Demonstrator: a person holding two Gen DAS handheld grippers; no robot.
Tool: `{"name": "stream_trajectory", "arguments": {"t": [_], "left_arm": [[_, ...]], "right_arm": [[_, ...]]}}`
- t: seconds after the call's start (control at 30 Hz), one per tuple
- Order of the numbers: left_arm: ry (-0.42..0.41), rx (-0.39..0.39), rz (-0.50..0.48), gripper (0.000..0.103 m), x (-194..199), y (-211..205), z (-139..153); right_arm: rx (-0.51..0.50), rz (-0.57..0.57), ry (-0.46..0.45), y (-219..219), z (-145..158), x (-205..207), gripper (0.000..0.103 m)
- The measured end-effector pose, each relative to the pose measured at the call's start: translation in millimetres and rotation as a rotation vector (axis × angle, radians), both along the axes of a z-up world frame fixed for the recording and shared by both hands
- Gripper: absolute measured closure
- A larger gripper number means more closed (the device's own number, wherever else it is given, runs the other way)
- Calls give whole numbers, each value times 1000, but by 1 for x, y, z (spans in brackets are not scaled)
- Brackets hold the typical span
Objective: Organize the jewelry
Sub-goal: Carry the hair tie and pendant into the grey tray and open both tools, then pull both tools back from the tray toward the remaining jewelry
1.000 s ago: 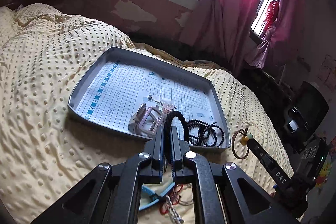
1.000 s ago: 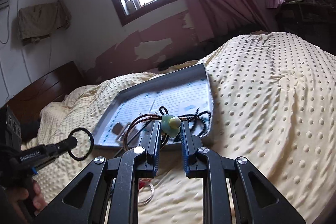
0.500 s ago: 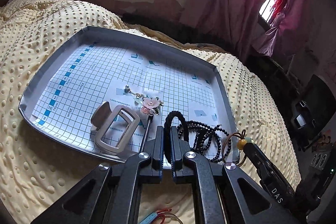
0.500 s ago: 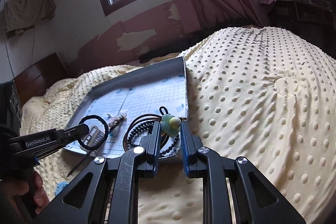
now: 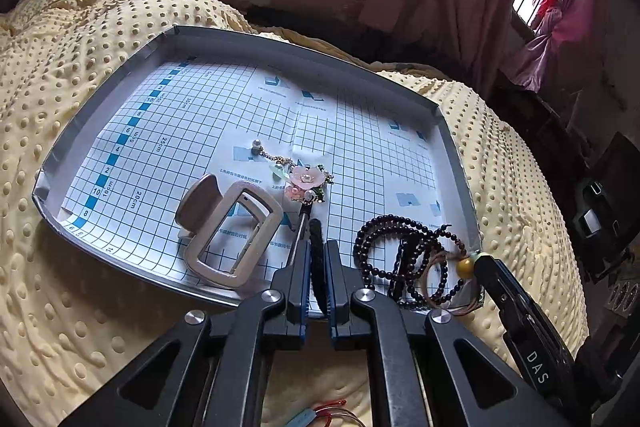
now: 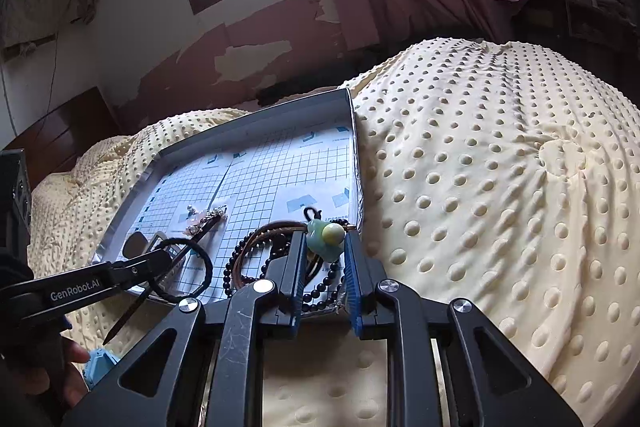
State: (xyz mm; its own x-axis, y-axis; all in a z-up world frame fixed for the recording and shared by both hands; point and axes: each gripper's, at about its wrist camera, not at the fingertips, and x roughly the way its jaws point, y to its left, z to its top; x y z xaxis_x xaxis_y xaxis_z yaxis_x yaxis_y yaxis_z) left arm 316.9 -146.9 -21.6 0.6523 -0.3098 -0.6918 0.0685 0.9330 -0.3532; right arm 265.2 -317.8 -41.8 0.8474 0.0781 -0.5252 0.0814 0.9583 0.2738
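Black elastic hair tie (image 5: pixel 317 259), pinched edge-on in the left hand-held gripper (image 5: pixel 316 275), hangs over the grey tray's (image 5: pixel 120 75) near edge, loop pointing forward. Just right, the right hand-held gripper (image 6: pixel 325 247) pinches a green-beaded cord bracelet (image 6: pixel 326 237) above the dark bead strands (image 5: pixel 400 251); open grid lies farther in.

The left tongs (image 5: pixel 316 263) sit at the lower centre of the left wrist view, jaws pressed nearly together on a black hair tie (image 6: pixel 188 269). The right tongs (image 6: pixel 325 259), lower centre of their own view, clamp a green bead pendant (image 6: pixel 326 237). A hand (image 6: pixel 60 367) shows lower left.
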Motion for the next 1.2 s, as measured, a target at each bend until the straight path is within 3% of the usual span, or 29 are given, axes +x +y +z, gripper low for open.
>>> {"name": "stream_trajectory", "arguments": {"t": [0.07,0.1,0.23,0.3,0.47,0.67,0.7,0.87,1.2], "left_arm": [[-11,1,2,84,-1,1,3],[-23,-2,3,80,-3,2,6],[-72,-21,9,39,-12,7,19],[-103,-23,15,30,-20,11,27],[-212,-18,36,0,-52,27,51],[-385,30,88,0,-109,53,81],[-412,48,95,0,-120,57,85],[-498,106,98,0,-171,71,96],[-521,149,134,0,-257,107,78]], "right_arm": [[2,-2,-2,0,0,-1,73],[4,-3,-3,-1,0,-1,71],[15,-12,-8,-4,1,-6,71],[20,-23,-18,-5,4,-10,67],[18,-24,-75,-2,21,-30,37],[-59,-8,-181,14,54,-73,3],[-85,-11,-203,18,62,-83,1],[-215,-18,-294,38,87,-128,1],[-298,100,-346,70,90,-212,1]]}}
